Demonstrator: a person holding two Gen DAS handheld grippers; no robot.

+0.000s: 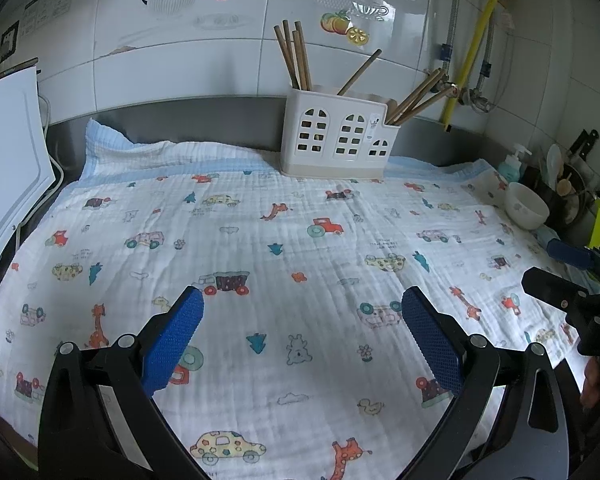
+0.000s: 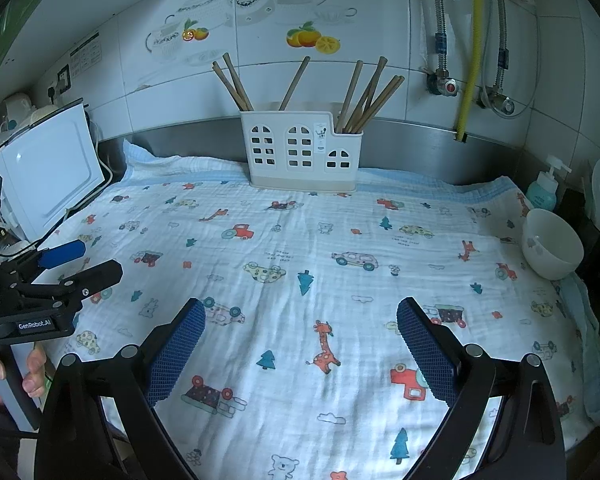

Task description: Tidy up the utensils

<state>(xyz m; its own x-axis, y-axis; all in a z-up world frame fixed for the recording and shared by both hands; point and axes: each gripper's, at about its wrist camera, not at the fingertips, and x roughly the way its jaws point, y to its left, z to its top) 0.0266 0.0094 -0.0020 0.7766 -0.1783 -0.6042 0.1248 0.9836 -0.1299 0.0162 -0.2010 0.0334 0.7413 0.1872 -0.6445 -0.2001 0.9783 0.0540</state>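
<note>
A white plastic utensil holder (image 1: pixel 336 140) (image 2: pixel 300 152) with window cut-outs stands at the back of the cartoon-print cloth (image 1: pixel 284 240) (image 2: pixel 300 264), against the wall. Brown chopsticks (image 1: pixel 296 56) (image 2: pixel 236 84) stick up from its left and middle sections, and more chopsticks (image 1: pixel 416 96) (image 2: pixel 372 92) lean out of the right section. My left gripper (image 1: pixel 302 294) (image 2: pixel 102 258) hovers open over the cloth's near left part, holding nothing. My right gripper (image 2: pixel 301 305) (image 1: pixel 538 262) is likewise open and empty over the near right part. No utensil lies loose on the cloth.
A white bowl (image 1: pixel 526 206) (image 2: pixel 552 244) sits at the cloth's right edge, with a teal soap bottle (image 1: pixel 512 164) (image 2: pixel 544 188) behind it. A white appliance (image 1: pixel 8 160) (image 2: pixel 48 176) stands at the left. Pipes run down the tiled wall (image 2: pixel 470 80). A hand (image 2: pixel 32 376) holds the left gripper's handle.
</note>
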